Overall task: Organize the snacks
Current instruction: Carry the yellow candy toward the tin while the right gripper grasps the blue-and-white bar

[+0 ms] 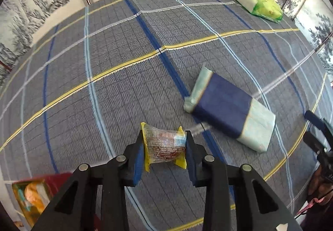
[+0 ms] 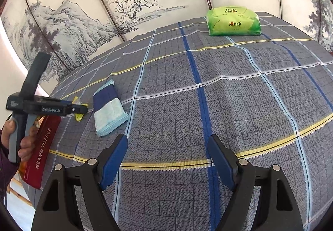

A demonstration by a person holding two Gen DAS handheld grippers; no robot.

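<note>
A small snack packet (image 1: 166,145), clear wrapper with yellow ends, lies on the plaid cloth. My left gripper (image 1: 165,148) points steeply down over it, shut on it, a blue pad against each yellow end. In the right wrist view the same left gripper (image 2: 80,109) shows at the far left, held by a hand, with the yellow packet (image 2: 80,116) at its tip. My right gripper (image 2: 167,158) hangs open above bare cloth with nothing between its fingers. A red toffee box (image 2: 42,147) stands open at the table's left edge; in the left wrist view it (image 1: 35,191) shows snacks inside.
A flat dark-blue and pale-blue packet (image 1: 229,110) (image 2: 109,106) lies just right of the held snack. A green tissue pack (image 1: 260,3) (image 2: 233,20) sits at the far right corner. Painted folding screens ring the plaid-covered table (image 1: 104,54).
</note>
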